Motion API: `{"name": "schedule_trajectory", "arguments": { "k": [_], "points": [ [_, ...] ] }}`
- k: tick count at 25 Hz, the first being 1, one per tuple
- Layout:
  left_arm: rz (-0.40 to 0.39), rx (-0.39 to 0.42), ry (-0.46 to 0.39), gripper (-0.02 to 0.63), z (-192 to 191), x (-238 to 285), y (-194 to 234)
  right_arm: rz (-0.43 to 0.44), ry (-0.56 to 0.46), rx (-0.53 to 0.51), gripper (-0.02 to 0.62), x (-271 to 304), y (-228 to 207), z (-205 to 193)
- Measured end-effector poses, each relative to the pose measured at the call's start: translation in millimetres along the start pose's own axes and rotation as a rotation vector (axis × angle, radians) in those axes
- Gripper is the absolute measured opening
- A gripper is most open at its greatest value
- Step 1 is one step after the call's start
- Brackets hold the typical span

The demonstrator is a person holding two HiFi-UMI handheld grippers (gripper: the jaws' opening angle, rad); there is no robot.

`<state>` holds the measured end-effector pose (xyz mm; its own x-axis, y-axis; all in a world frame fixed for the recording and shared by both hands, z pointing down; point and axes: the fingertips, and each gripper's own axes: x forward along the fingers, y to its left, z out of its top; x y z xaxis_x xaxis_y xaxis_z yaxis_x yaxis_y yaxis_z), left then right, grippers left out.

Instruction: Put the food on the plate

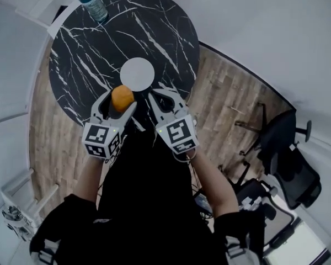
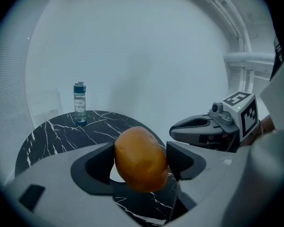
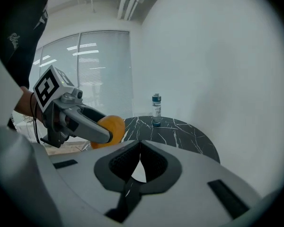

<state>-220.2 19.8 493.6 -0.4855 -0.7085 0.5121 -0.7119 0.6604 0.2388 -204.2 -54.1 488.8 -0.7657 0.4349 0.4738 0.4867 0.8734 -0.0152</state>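
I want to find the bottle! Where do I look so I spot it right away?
Look for the round black marble table with white veins. At its far edge, past the white plate in the middle, stands a small clear bottle. It is the only tall, see-through thing there: the plate is flat, and the round orange food is held in the left gripper.

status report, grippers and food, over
Left gripper shut on the food, held above table. Right gripper shut, empty. Plate bare just ahead; bottle far off, path clear.
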Motion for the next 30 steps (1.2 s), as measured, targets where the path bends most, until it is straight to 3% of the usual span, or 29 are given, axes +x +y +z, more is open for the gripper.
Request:
{"name": "schedule_trajectory", "arguments": {
  "k": [9,18,30],
  "points": [
    [0.133,-0.067,0.089,0.336,-22.3,38.6,18.5,0.155,0.042,0.060,-0.003,50.5,-27.1,-42.2],
    [0.214,-0.046,0.187,0.336,-36.9,67.0,41.5,0.324,0.087,0.042,-0.003,87.2,-30.1,-73.2],
    [0.225,-0.006,0.283,0.336,-38.9,111.2,61.5,0.345,0.100,0.023,-0.003,104.6,-60.4,-85.9]
  ]
}}
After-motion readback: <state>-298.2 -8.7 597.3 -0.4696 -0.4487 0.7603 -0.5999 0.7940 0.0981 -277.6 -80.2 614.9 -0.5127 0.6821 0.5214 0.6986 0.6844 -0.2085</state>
